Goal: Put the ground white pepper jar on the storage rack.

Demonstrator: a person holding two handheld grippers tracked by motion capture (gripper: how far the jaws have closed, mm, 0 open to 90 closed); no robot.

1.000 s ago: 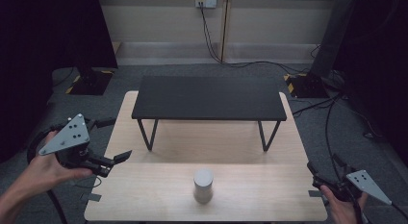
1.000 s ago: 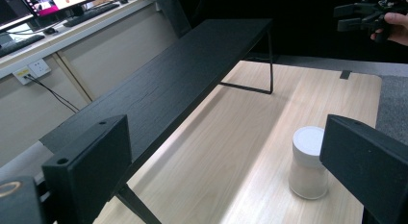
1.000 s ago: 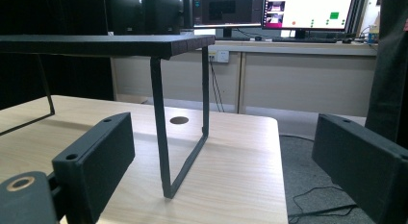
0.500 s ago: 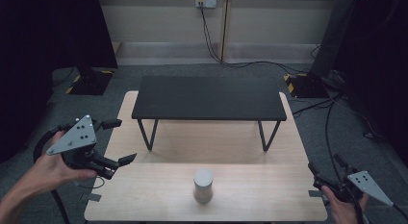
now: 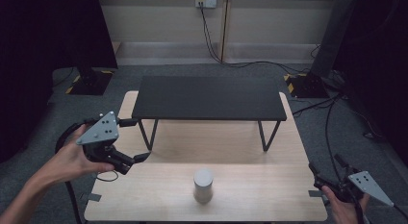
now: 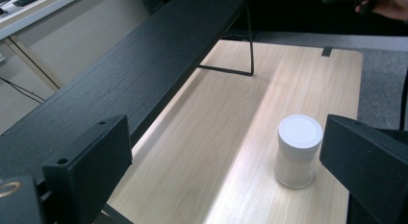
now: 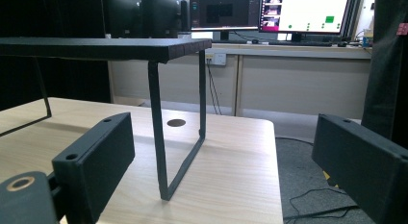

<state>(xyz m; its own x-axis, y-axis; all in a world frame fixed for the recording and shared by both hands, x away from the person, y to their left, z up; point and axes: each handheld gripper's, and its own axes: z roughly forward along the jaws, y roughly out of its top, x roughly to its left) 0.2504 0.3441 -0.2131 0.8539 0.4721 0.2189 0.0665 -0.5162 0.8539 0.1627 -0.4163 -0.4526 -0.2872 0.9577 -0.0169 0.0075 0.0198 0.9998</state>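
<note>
The left gripper (image 5: 137, 159) hangs wide open, aimed at the white-lidded cylindrical jar (image 5: 203, 185) standing near the pale wooden table's (image 5: 269, 195) front edge — an approach, I'd judge — needing a level reach to straddle it.

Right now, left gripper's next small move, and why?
Probably ease the left gripper forward and down toward the white-lidded jar. Its jaws stand open and empty, aimed at the jar, which stands upright on the wooden table with clear space between them. The right gripper sits off at the table's edge.
</note>
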